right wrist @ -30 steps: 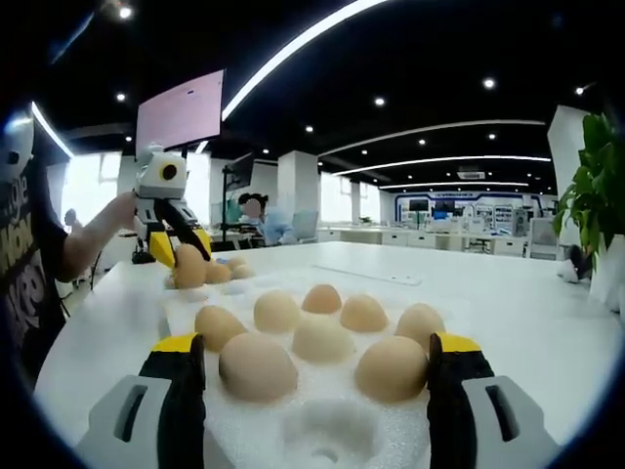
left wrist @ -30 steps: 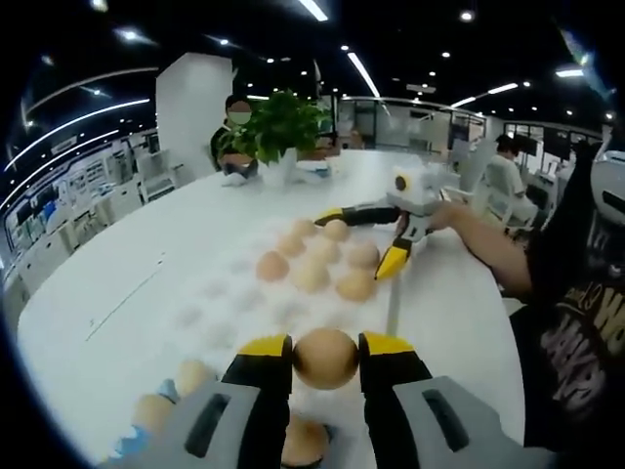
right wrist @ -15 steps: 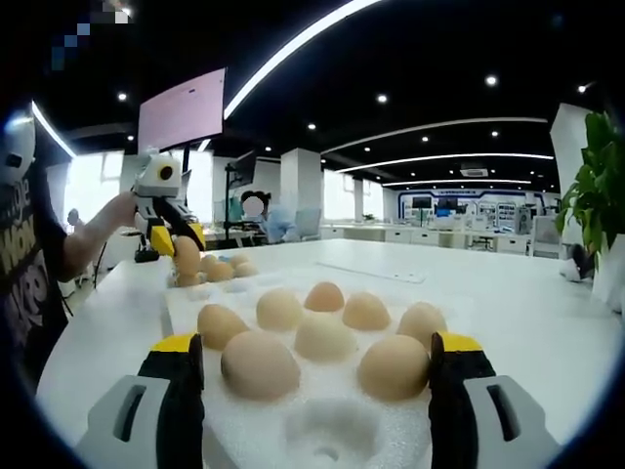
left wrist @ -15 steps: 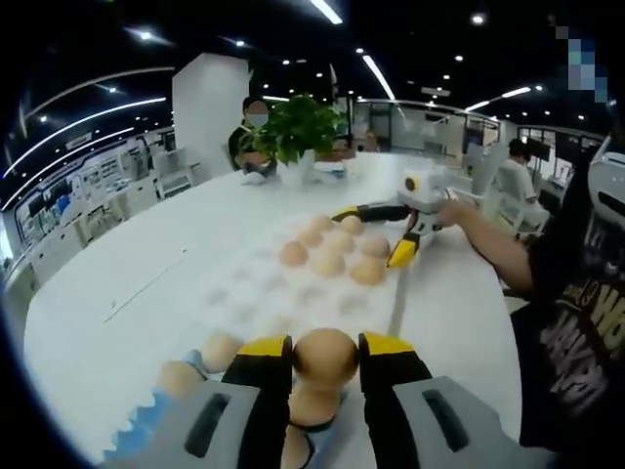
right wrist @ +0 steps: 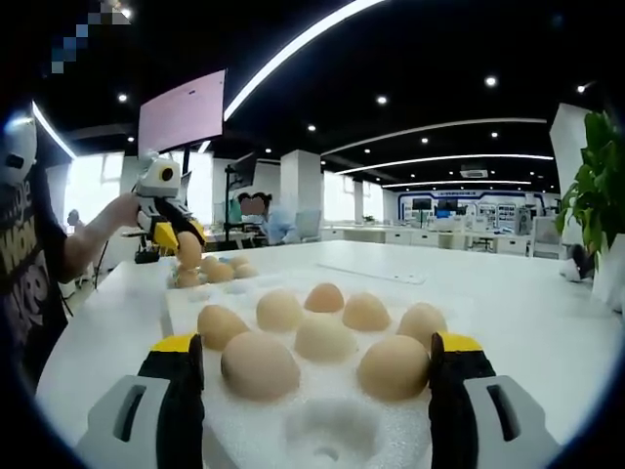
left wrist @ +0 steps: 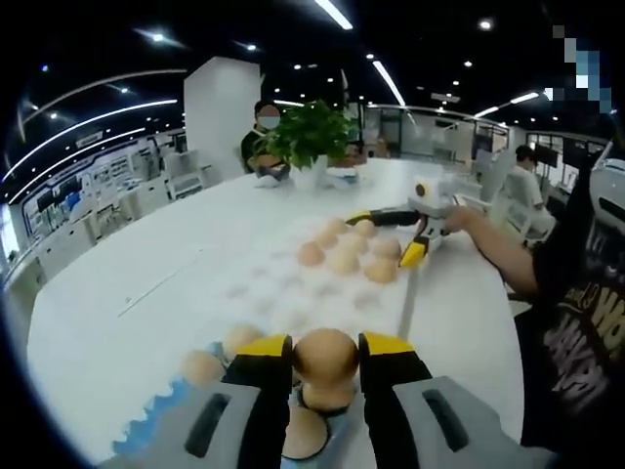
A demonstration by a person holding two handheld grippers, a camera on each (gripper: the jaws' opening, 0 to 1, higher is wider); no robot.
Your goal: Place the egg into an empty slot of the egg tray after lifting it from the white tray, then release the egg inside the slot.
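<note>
— What does the left gripper (left wrist: 325,354) have?

— A brown egg (left wrist: 325,354), pinched between its two yellow-tipped jaws and held in the air. In the right gripper view the same gripper (right wrist: 186,244) shows far off on the left, in a person's hand (right wrist: 125,210), with the egg (right wrist: 188,249) between its tips above the other eggs there.

— Where is it relative to the trays?

— In the left gripper view, more brown eggs (left wrist: 327,396) lie directly under and beside the jaws; a blue edge shows by them at the lower left. I cannot make out a white tray under them. Beyond lies the white foam egg tray (left wrist: 273,293) on the white table (left wrist: 117,322), its near slots empty.

— And the right gripper?

— The right gripper (right wrist: 317,366) stands wide open, holding nothing, its jaws spread to either side of the near end of the egg tray (right wrist: 322,445). Seven eggs (right wrist: 322,337) sit in slots between and beyond the jaws, and an empty slot (right wrist: 325,435) lies nearest the camera. In the left gripper view it (left wrist: 395,234) hovers at the tray's far end.

— Anything else?

— A potted plant (left wrist: 311,142) on the table's far side.
</note>
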